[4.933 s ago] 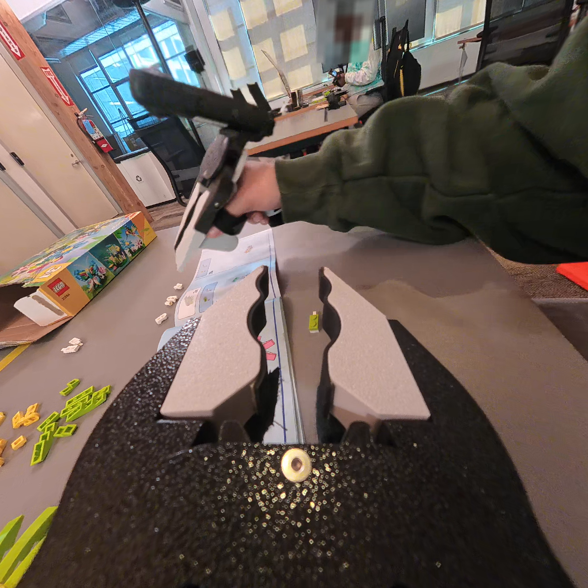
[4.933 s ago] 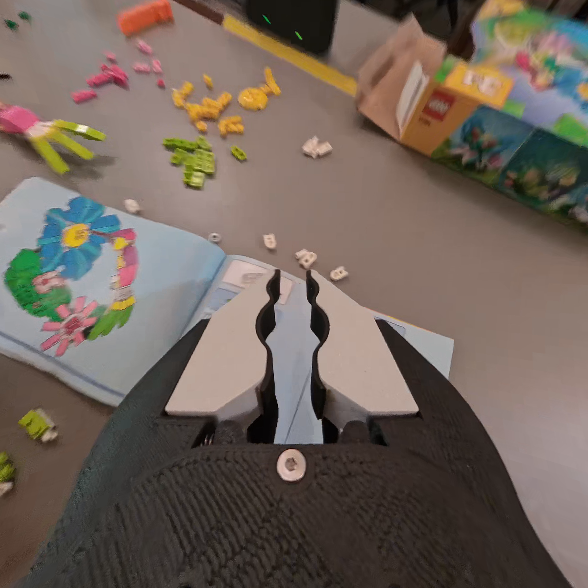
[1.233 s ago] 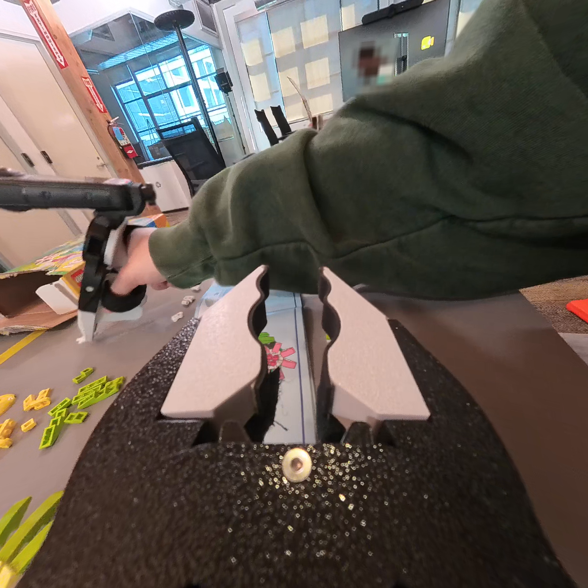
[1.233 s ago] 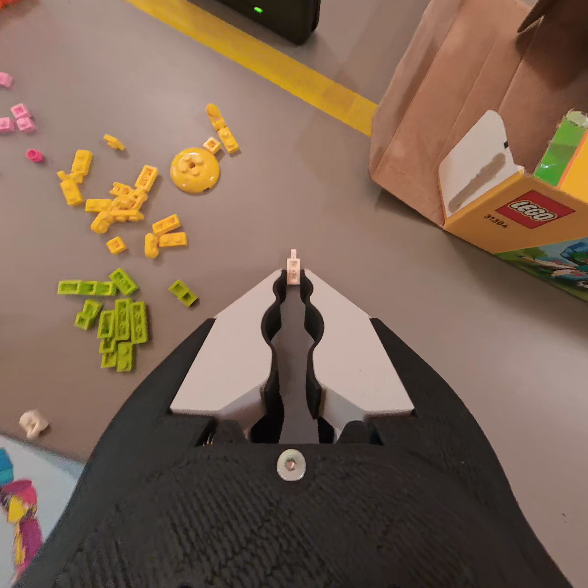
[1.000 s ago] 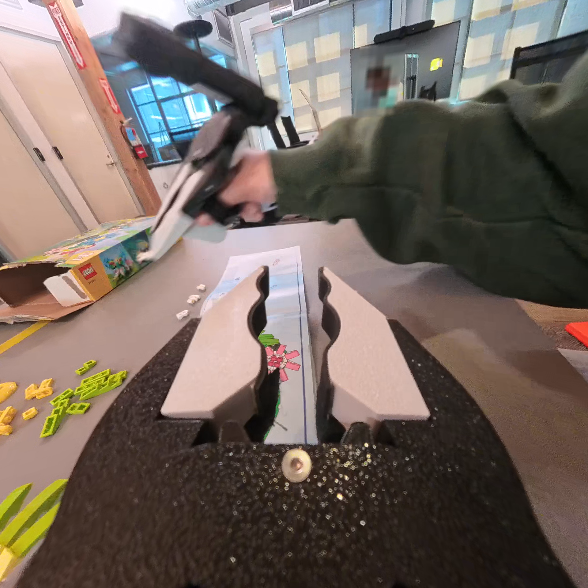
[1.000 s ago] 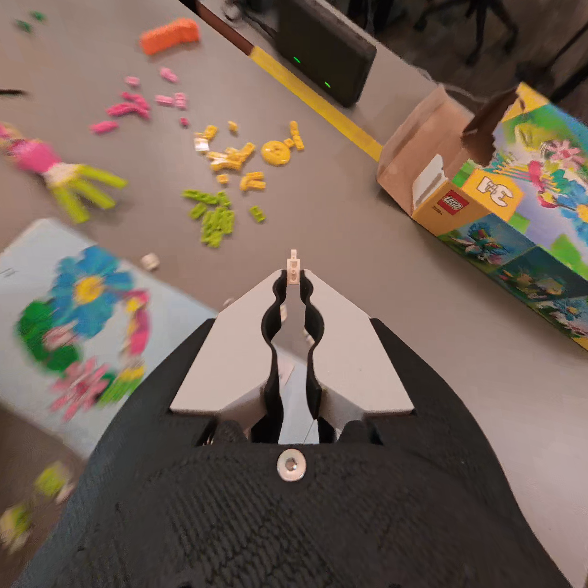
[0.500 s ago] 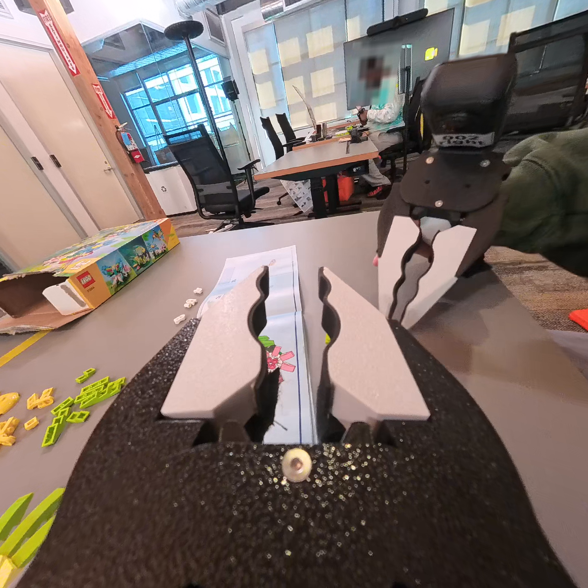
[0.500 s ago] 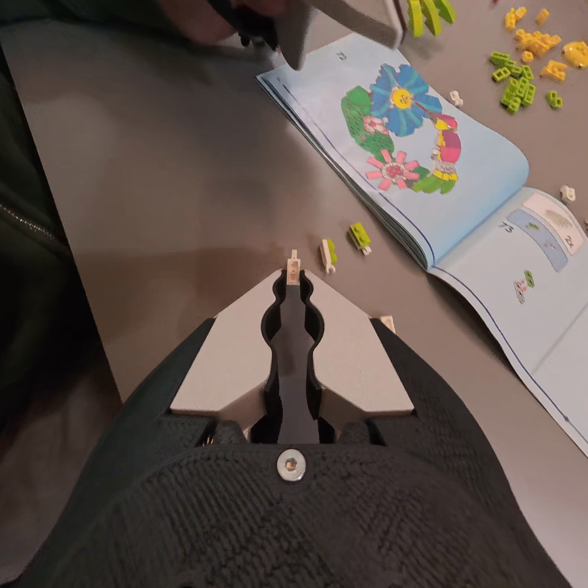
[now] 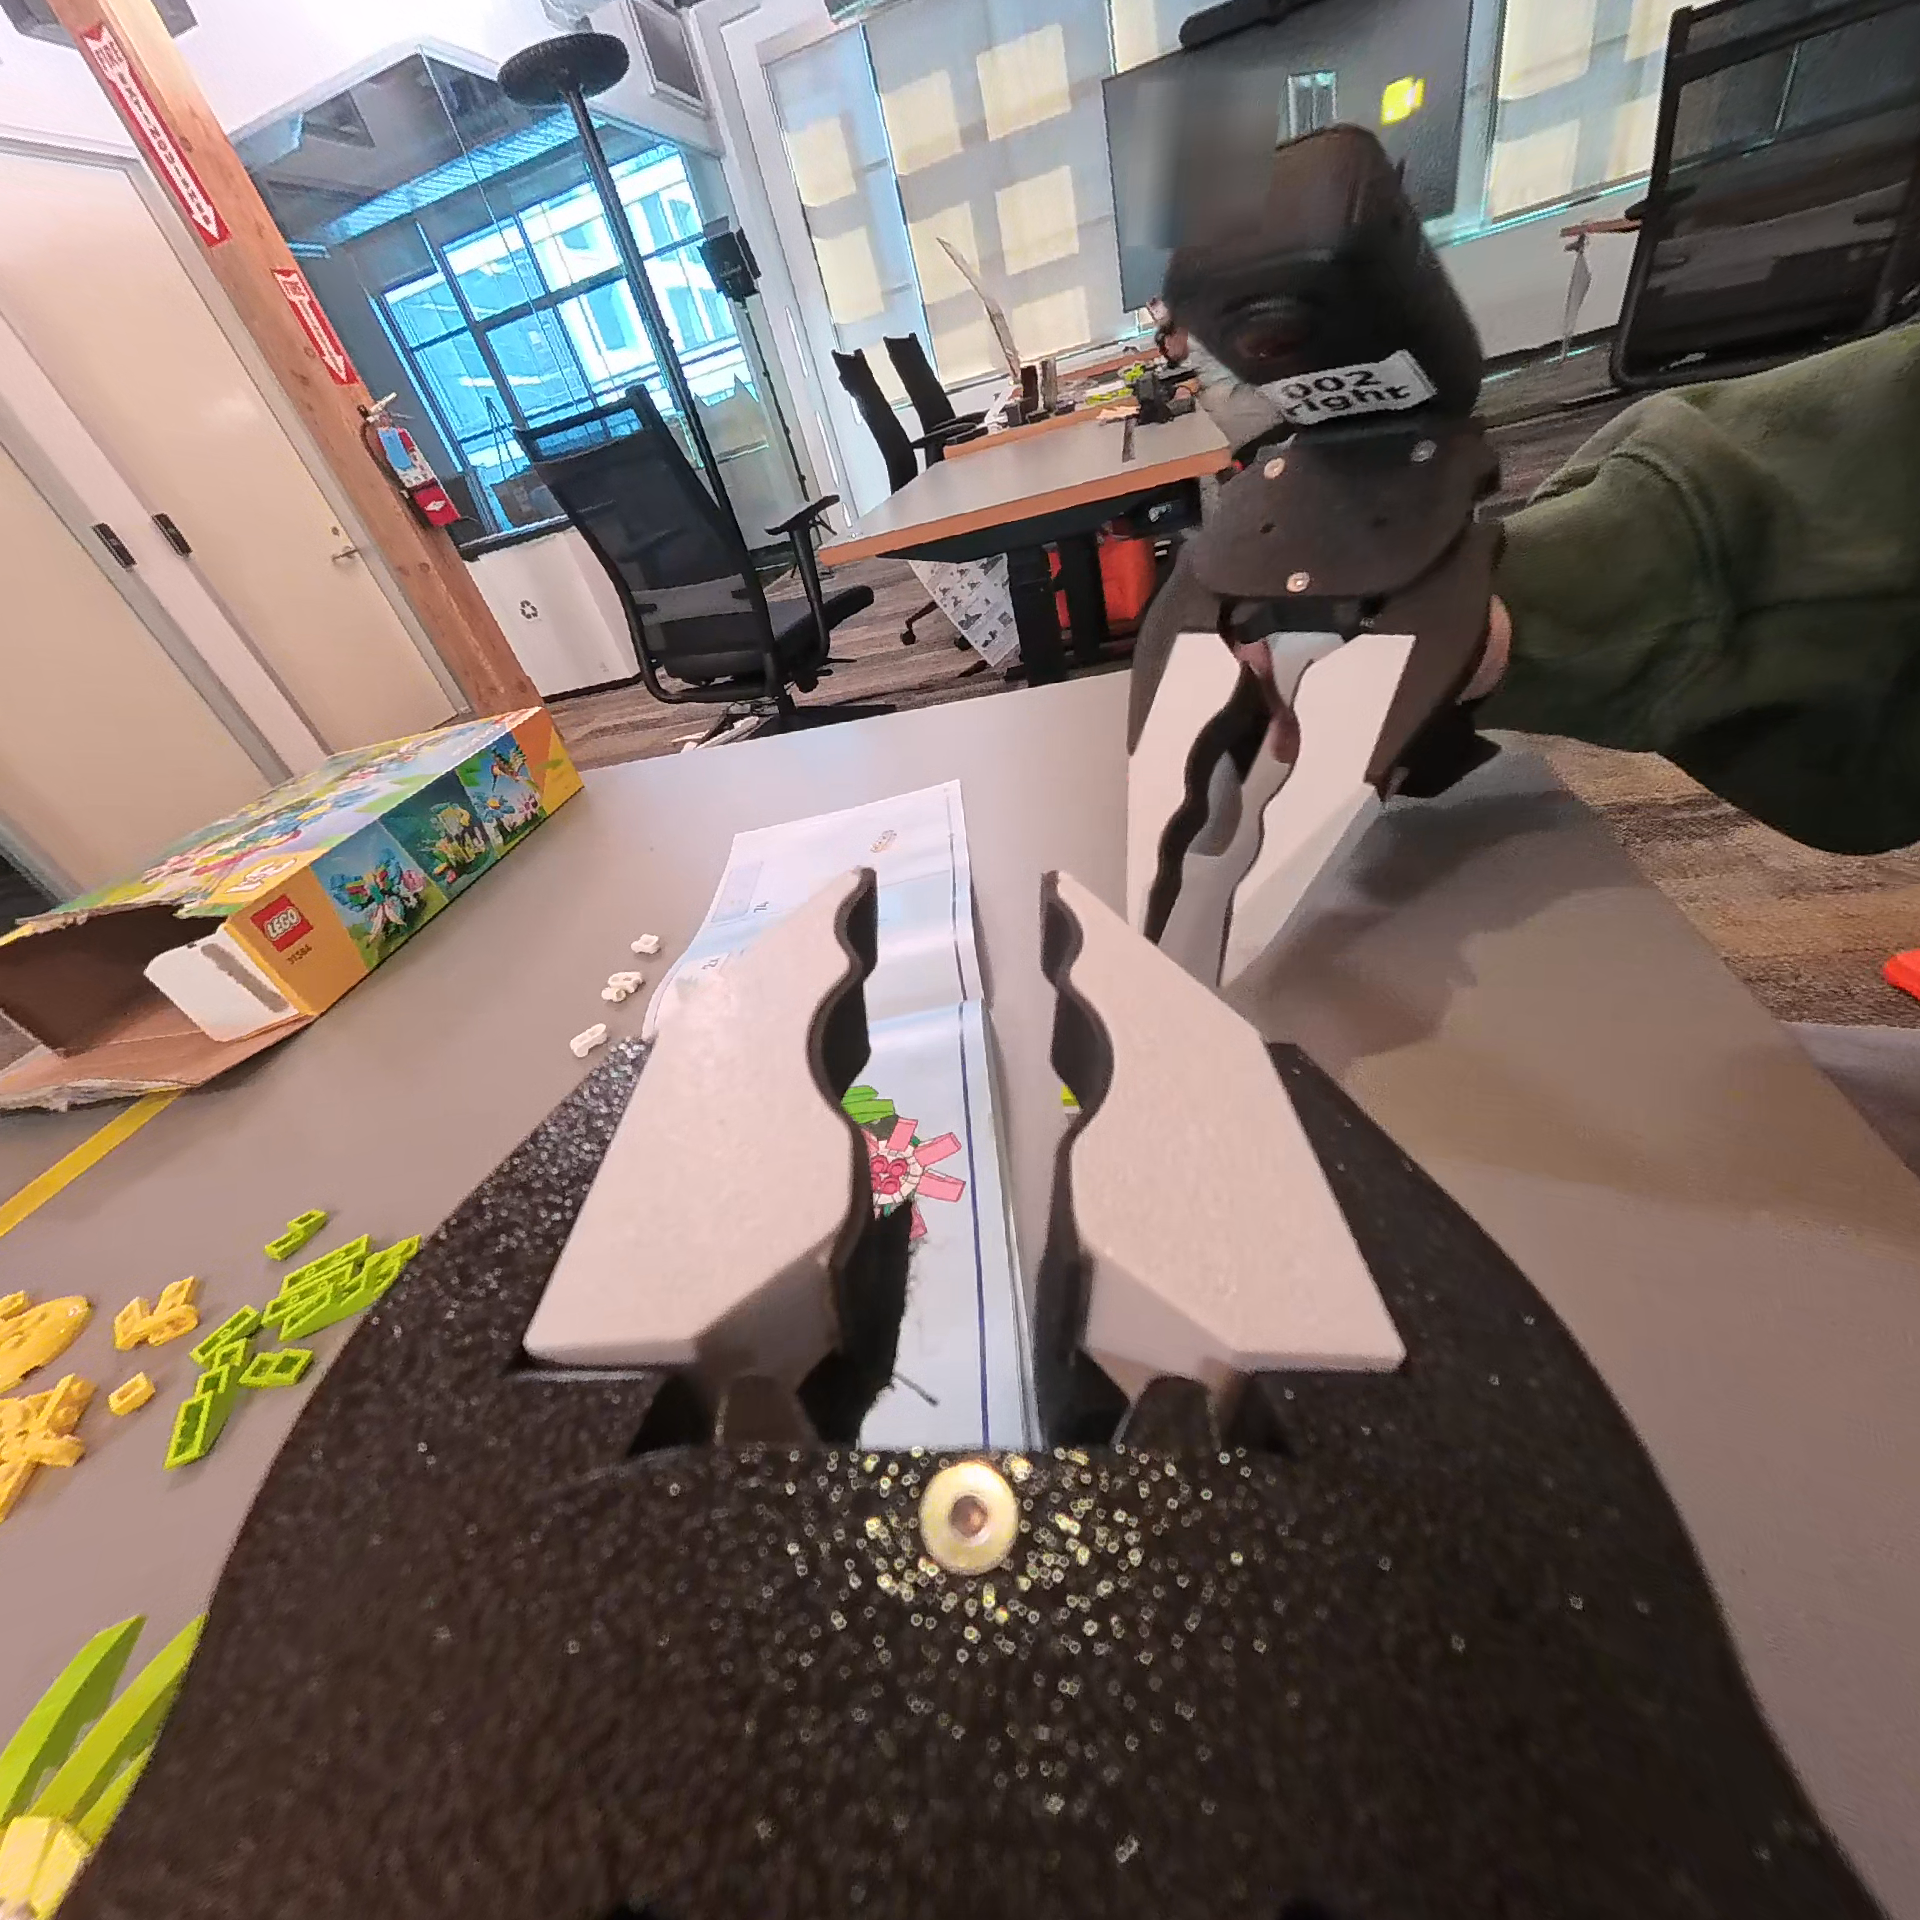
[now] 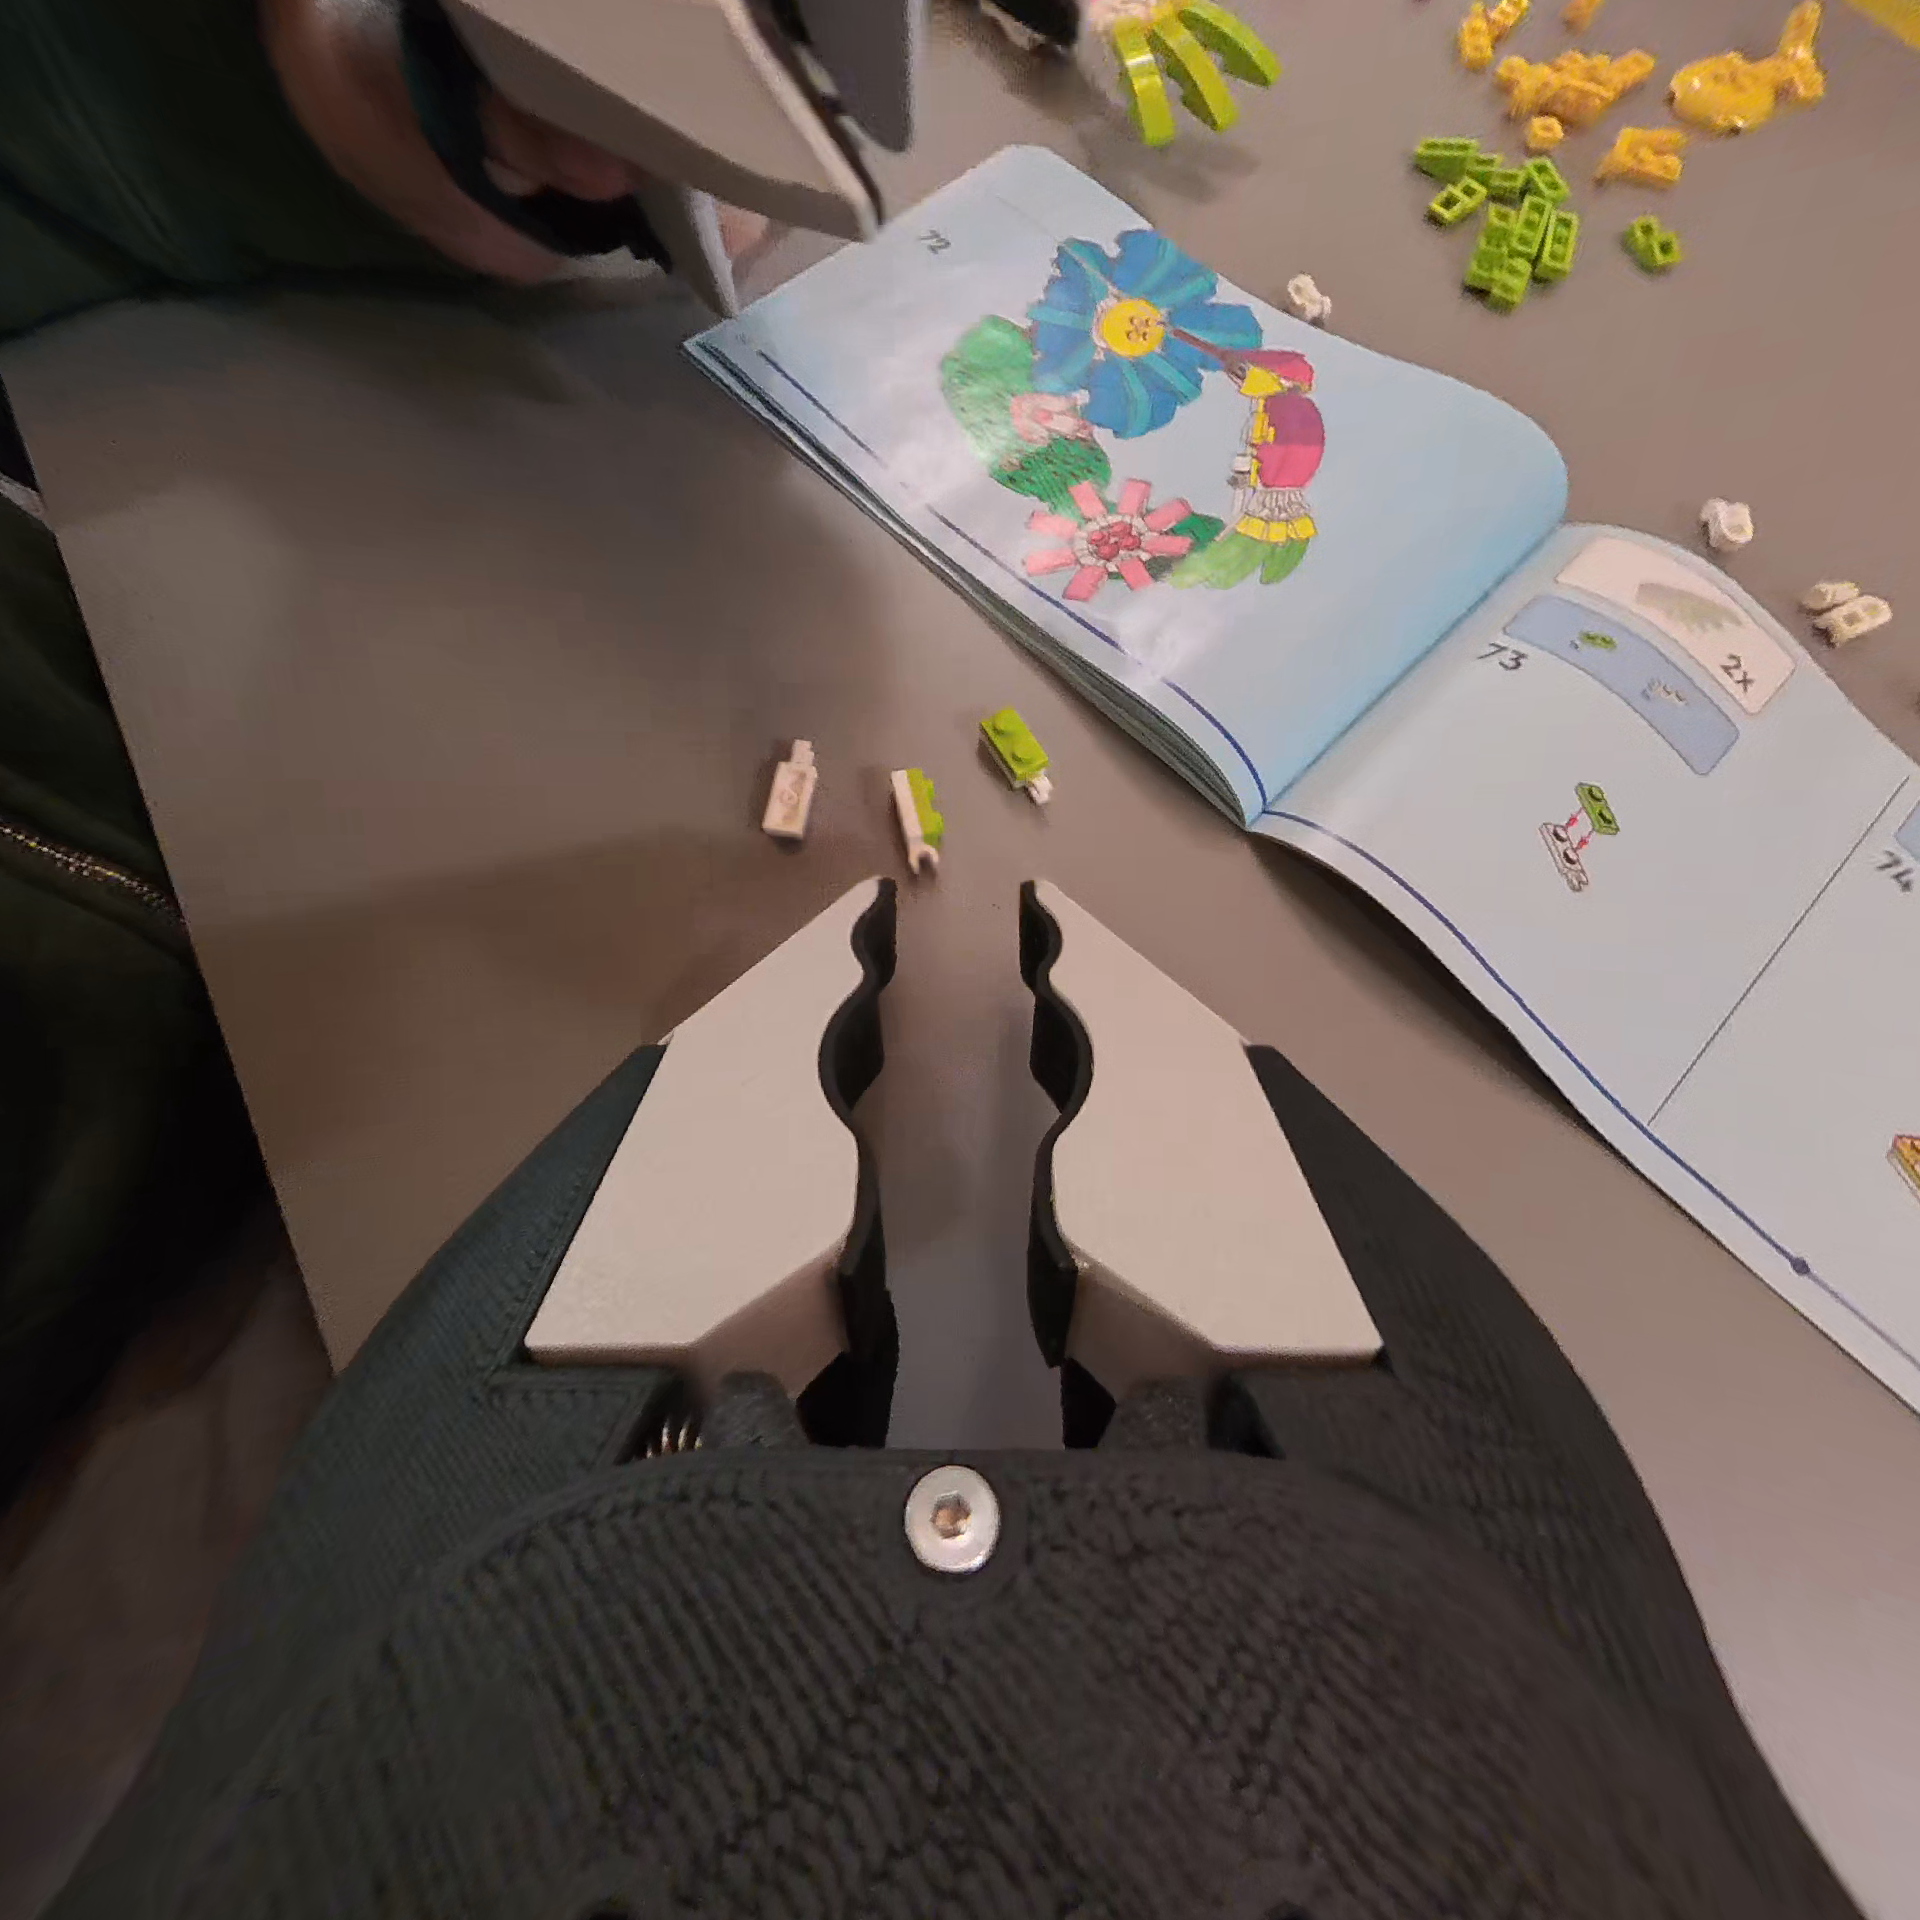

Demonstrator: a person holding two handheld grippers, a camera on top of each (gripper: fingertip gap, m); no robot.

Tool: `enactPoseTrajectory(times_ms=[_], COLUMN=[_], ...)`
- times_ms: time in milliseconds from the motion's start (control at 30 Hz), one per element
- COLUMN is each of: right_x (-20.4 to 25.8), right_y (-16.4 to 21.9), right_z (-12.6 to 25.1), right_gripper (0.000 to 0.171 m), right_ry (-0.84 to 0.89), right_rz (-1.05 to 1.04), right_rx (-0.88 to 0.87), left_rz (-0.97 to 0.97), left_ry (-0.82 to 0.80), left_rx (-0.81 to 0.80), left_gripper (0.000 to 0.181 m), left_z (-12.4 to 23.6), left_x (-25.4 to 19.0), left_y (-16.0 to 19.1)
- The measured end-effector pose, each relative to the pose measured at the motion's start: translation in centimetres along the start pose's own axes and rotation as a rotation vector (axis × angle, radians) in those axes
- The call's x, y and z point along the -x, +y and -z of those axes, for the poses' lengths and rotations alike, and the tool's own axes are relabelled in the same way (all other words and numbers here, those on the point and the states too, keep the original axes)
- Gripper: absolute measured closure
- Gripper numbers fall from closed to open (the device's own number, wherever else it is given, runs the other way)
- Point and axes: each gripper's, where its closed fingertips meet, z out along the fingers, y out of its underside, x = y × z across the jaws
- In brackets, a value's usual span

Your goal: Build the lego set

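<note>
The right gripper [image 10: 956,899] is hanging low over the grey table [image 10: 520,582] with its jaws parted and nothing between them. Just beyond its tips three small pieces are lying in a loose row on the table. The white clip piece [image 10: 790,790] is sitting ahead and to the left of the gap, alone, its long axis running nearly along the fingers' own line, tilted a little. The white-and-green piece [image 10: 918,817] is lying closest, almost straight ahead and just left of centre, also lengthwise to the fingers. The green-topped piece [image 10: 1014,752] is resting a little farther off and slightly right, angled across.

The open instruction booklet [image 10: 1351,582] is spreading out to the right of them, close but not touching. Loose green bricks [image 10: 1507,223] and yellow bricks [image 10: 1621,94] are lying well beyond it.

The left gripper [image 9: 956,894] is hovering above the booklet, jaws also spread and empty, with the torn set box [image 9: 312,873] off to its left. In the right wrist view it is showing only as a blurred shape at the top edge, well apart from the three pieces.

So the right gripper is plainly the nearer one. Judging from the layout, a pick of the lone white piece would be asking for a small shift left and forward, with the jaws closing across its short sides
</note>
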Motion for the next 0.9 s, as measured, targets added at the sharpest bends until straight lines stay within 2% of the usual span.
enactPoseTrajectory(times_ms=[33,300,633,767,900], right_x=[-0.2,0.5,1.1,0.5,0.1], right_y=[0.1,-0.1,0.1,0.1,0.3], right_z=[0.0,-0.8,-2.2,-1.9,-1.6], right_gripper=[0.15,0.154,0.167,0.167,0.167], right_ry=[-0.002,-0.095,-0.089,0.03,0.224], right_rz=[-0.006,-0.042,0.034,0.229,0.67], right_rx=[-0.002,-0.012,0.038,0.084,0.222], left_rz=[-0.001,0.003,0.003,0.004,0.003], left_ry=[0.001,0.018,0.019,0.017,0.018], left_rx=[0.001,0.01,0.012,0.01,0.011], left_gripper=[0.152,0.152,0.152,0.152,0.152], left_z=[0.0,-0.2,-0.2,-0.2,-0.2], left_x=[0.0,-0.3,-0.4,-0.3,-0.4], left_y=[0.0,0.2,0.3,0.2,0.3])
